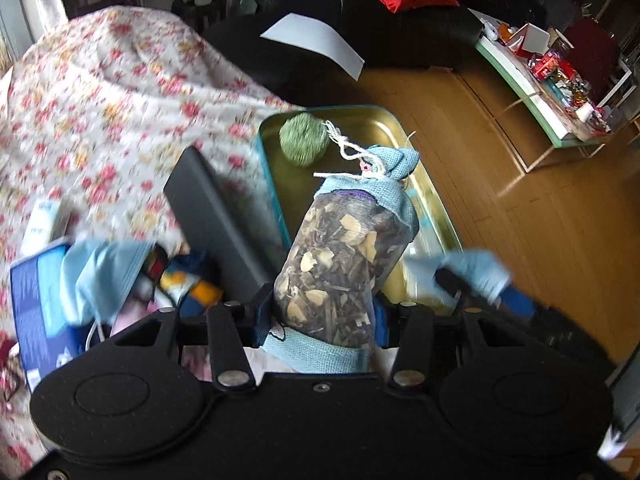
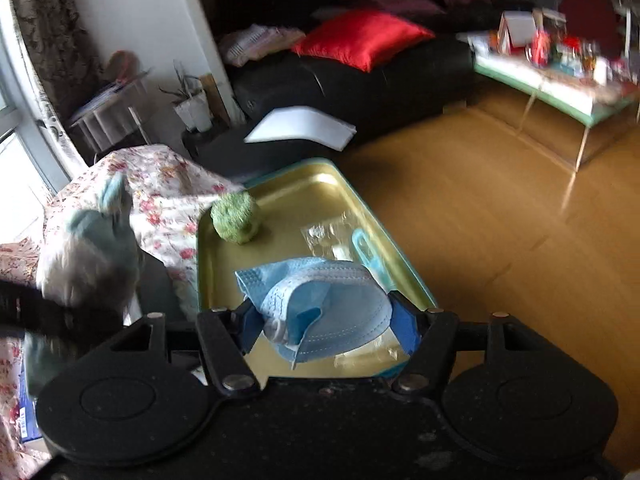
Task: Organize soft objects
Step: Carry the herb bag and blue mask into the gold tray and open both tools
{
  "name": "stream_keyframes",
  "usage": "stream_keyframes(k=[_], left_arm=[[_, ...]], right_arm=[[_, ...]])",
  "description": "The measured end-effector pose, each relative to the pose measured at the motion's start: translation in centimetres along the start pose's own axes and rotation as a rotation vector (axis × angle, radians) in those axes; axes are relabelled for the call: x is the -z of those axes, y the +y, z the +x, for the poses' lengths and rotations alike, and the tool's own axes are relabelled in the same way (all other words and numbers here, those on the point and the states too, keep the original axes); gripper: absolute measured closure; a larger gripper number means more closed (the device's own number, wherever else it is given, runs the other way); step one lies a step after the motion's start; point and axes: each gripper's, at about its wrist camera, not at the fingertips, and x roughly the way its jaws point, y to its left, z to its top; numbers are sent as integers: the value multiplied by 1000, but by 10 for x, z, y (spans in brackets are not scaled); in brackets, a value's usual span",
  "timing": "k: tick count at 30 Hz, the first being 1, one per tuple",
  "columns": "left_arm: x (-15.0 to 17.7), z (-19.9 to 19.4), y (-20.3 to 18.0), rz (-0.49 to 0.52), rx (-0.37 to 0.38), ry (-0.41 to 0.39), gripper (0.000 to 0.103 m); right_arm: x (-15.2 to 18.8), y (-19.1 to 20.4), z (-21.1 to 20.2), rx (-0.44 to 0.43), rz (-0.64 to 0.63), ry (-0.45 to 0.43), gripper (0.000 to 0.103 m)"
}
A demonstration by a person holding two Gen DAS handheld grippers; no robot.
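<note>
My left gripper (image 1: 322, 316) is shut on a potpourri sachet (image 1: 340, 256), a mesh bag of dried leaves with blue cloth ends and a white cord, held above the near edge of a gold tray with a teal rim (image 1: 416, 152). A green yarn ball (image 1: 304, 140) lies in the tray's far corner. My right gripper (image 2: 326, 326) is shut on a blue face mask (image 2: 320, 304) over the same tray (image 2: 304, 188), near its front. The yarn ball (image 2: 234, 218) lies at its far left. The sachet shows blurred at the left of the right wrist view (image 2: 92, 256).
A floral cloth (image 1: 100, 100) covers the surface left of the tray. A black slab (image 1: 216, 216), another blue mask (image 1: 96, 276) and a blue box (image 1: 28, 312) lie on it. A black sofa with a red cushion (image 2: 360, 36) stands beyond; a cluttered low table (image 2: 560, 80) is right.
</note>
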Motion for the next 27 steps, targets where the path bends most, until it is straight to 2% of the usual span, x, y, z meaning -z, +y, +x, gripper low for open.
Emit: stream_keyframes(k=[3,6,10,16,17,19,21,27], left_arm=[[-9,11,-5,-1,-17,3,56],[-18,24,-8,-13,-23,17,56],[-28,41,-9,-27,-43,32,56],[-39,63,-13,-33,-61,56,56],[-40,65,-13,-31,-66,57,56],[-42,69,-15,-26,-74,56,52],[-43,69,-17,-19,-81,43,44],[-44,70,-14,-8,-107,32,43]], right_arm=[[-3,-8,4,-84,36,17,38],[-7,-15,7,-125,69,16,36],[-10,-16,17,-153,119,63,36],[-8,-6,23,-149,77,69,32],[-8,-5,24,-142,69,63,22],[-8,-3,23,-126,59,43,11],[-9,-2,24,-133,46,32,11],[-9,0,31,-145,35,50,11]])
